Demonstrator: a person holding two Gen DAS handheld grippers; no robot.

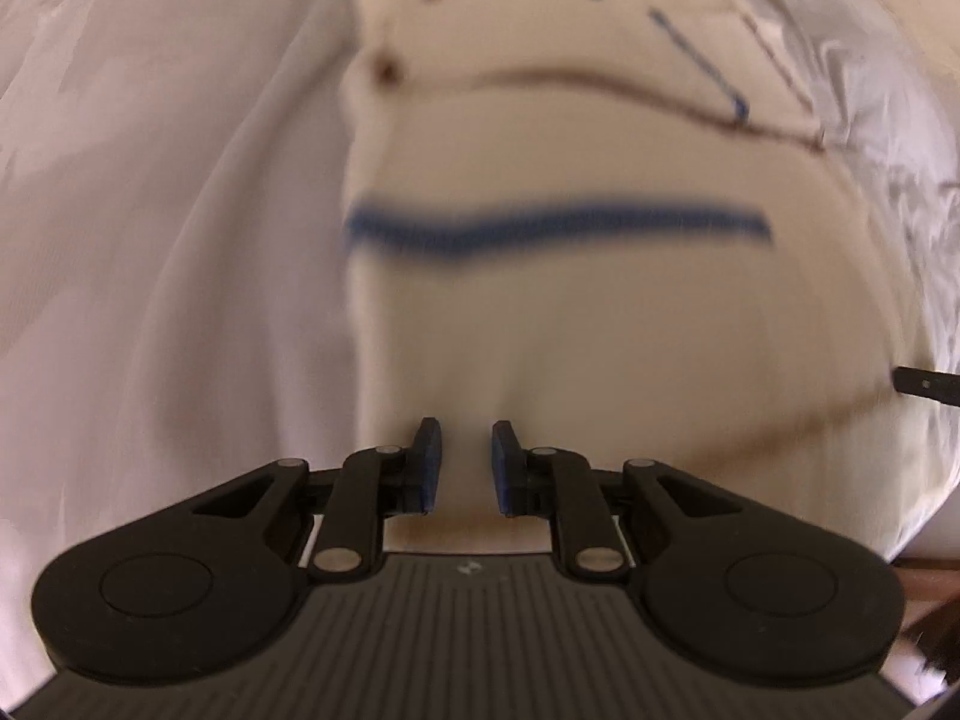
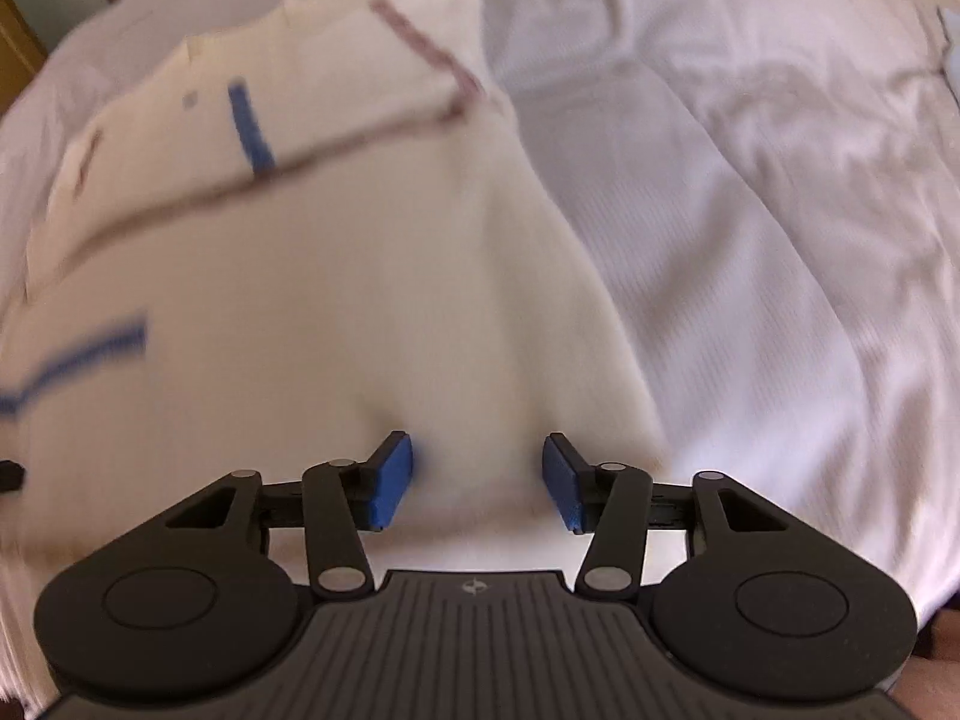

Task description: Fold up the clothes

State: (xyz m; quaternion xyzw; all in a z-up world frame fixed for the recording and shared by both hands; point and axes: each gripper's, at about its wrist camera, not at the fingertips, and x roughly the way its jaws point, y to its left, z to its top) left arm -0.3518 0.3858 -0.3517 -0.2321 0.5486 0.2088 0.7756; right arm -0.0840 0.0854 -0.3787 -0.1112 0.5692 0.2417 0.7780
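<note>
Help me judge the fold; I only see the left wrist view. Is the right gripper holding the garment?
Observer: No. The right gripper is open, with its pads apart above the garment, not pinching it.
Operator: What lies to its right?
Observer: Wrinkled white sheet. The garment's edge runs just outside the right pad.
Operator: Anything beyond the bed?
Observer: A wooden frame at the far left corner.

Each view is taken from directly behind its own gripper, angled steeply downward and close to the bed (image 2: 750,210). The left view is offset left, the right view right. The cream garment (image 1: 570,312) (image 2: 336,312) is shared by both.
</note>
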